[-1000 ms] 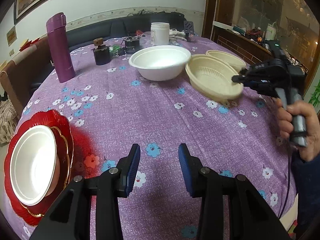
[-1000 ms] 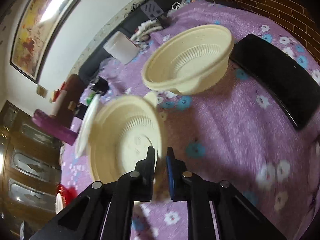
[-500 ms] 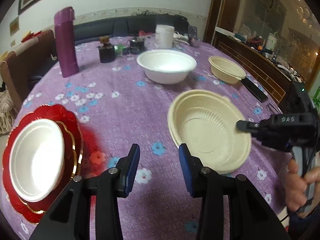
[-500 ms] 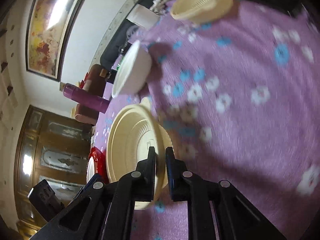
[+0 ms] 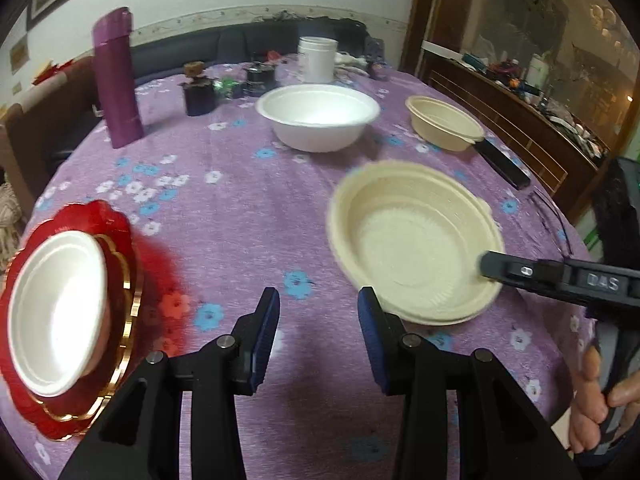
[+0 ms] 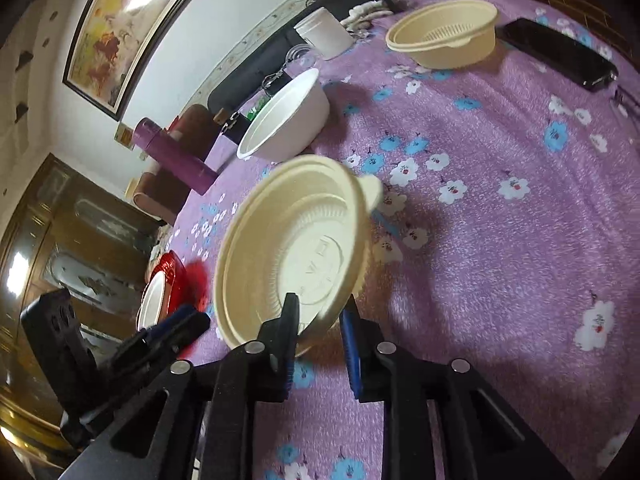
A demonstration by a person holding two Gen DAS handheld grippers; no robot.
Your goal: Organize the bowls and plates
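Shallow cream ribbed plastic bowl [image 6: 292, 248] sits between the jaws of the right gripper [image 6: 318, 320], rim straddled at its near edge. In the right wrist view a gap shows between the right finger and the bowl wall, so whether the jaws pinch or are already slack I cannot tell. Bowl is mouth-up, slightly tilted, round with no true long axis; a small rim tab [image 6: 370, 192] points toward the far edge of the tabletop. It is over the near-right part of the purple flowered tablecloth [image 5: 240, 200]; touching the cloth or just above it, unclear.

Left gripper [image 5: 318, 334] hovers beside it near the front edge, jaws apart, holding nothing.

Outward: large white bowl [image 5: 318, 116] mid-table toward the far edge; second cream bowl [image 5: 444, 122] at the far right, a black flat device [image 5: 502, 164] just beside it; white bowl on red scalloped plates [image 5: 52, 308] at the near-left edge; purple flask [image 5: 116, 80] far left.

Risks, as judged: a one-point rim grip on a light bowl could let it swing or slip out; a release while tilted could make it rock or slide.
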